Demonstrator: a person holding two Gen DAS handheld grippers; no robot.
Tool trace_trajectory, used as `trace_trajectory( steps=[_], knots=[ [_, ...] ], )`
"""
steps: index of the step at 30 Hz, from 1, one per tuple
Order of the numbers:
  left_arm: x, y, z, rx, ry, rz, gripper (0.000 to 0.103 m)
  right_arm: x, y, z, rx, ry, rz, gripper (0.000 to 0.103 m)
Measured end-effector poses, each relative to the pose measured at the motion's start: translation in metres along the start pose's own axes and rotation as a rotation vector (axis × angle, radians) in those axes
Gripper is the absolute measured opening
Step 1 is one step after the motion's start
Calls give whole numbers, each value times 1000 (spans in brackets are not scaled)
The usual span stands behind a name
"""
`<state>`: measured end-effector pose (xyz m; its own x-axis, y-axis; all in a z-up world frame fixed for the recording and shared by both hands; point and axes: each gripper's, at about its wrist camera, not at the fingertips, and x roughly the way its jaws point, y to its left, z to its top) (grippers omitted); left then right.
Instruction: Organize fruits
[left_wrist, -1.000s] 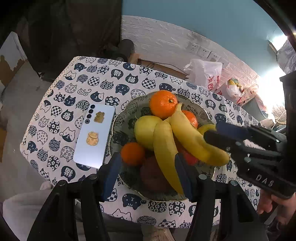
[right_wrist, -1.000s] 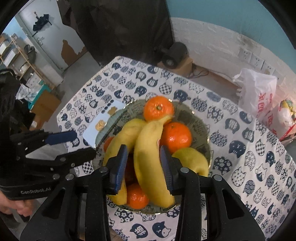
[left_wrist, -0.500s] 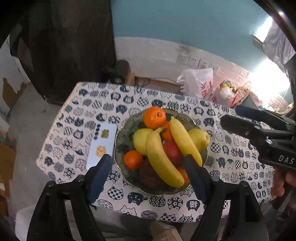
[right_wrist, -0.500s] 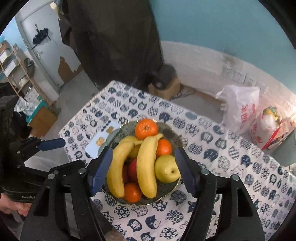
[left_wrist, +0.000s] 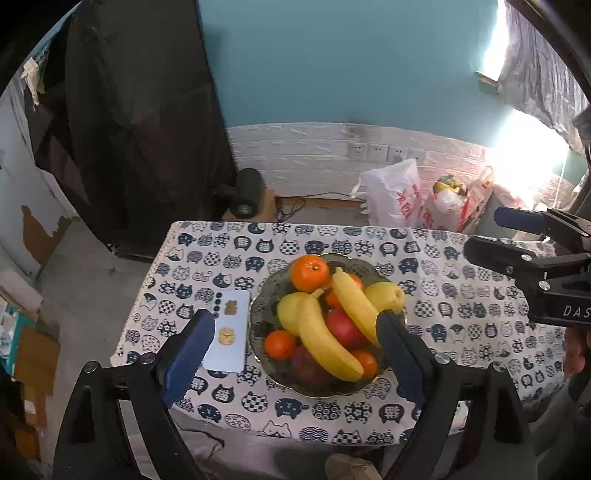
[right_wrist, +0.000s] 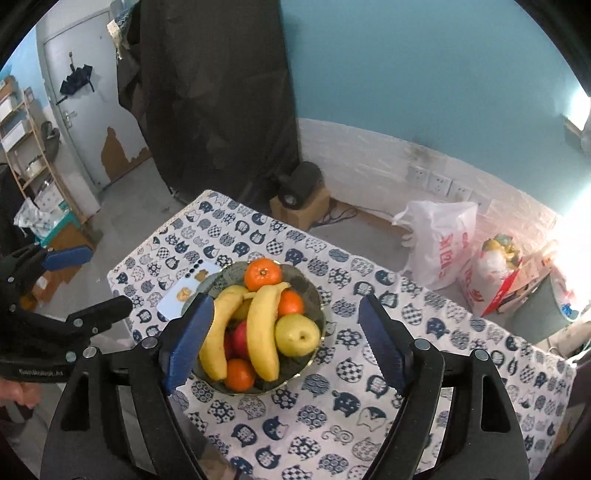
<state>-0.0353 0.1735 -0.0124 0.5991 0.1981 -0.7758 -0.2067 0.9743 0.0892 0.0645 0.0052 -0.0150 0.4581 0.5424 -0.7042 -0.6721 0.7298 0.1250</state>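
Both tongs, left tongs and right tongs, are opening wide above the worktop and hold nothing, and we judge the work nearly finished, since all fruits lie in the bowl.

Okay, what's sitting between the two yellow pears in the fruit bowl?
In the left wrist view, between the left pear and the right pear lie two bananas side by side, with red and orange fruit beneath.

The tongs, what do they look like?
Both tongs, left and right, are black plastic frames with round silver bolts and ridged blue pads on the fingers. White lettering marks each one's side. No cables or sleeves show.
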Motion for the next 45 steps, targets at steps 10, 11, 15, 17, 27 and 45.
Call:
trace_trajectory(
  steps=[10,11,15,17,27,45],
  knots=[
    [-33,-8,3,-11,-73,-30,99,-24,-10,-10,11,-25,-16,82],
    [-35,-10,4,-8,-75,-35,99,-25,-10,-12,12,-24,-17,82],
    [-38,-17,10,1,-78,-53,99,-27,-19,-14,30,-23,-18,82],
    [-37,-19,11,6,-79,-52,99,-26,-23,-15,35,-22,-20,82],
    [-27,-24,13,11,-44,-32,99,-21,-36,-19,55,-3,-18,82],
    [-24,-26,15,-1,-21,-46,99,-18,-41,-21,54,15,-24,82]
  ],
)
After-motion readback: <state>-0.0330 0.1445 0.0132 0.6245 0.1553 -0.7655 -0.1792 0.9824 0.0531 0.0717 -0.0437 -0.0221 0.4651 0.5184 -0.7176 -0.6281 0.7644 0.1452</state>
